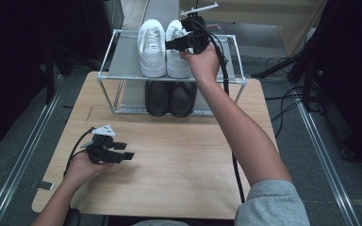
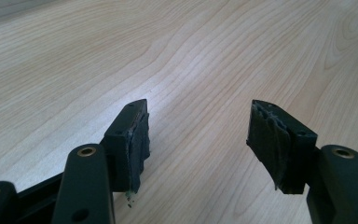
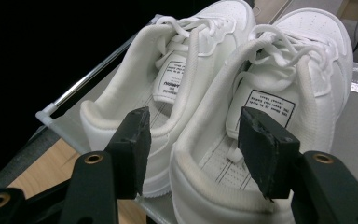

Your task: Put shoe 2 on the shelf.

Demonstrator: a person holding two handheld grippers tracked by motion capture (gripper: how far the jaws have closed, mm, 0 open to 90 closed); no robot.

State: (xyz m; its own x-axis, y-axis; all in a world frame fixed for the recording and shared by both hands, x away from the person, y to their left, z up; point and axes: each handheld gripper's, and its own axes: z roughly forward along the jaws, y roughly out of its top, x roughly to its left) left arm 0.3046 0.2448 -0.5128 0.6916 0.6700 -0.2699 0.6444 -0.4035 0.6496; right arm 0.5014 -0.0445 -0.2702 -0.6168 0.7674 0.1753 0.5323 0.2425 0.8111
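Top centre of the high view, the right gripper, jaws apart, straddles the right white sneaker's heel collar, seemingly lined up to grip it.

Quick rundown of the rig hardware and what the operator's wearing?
Both the left gripper and right gripper are black with two jaws, brass-coloured pivot pins and worn dark pads. A black cable trails from each. Grey three-cornered plates sit on top. The grey sleeve is short.

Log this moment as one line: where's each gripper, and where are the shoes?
right gripper: open, astride right white sneaker's collar on rack top | left gripper: open, empty, over table | black shoes: lower shelf
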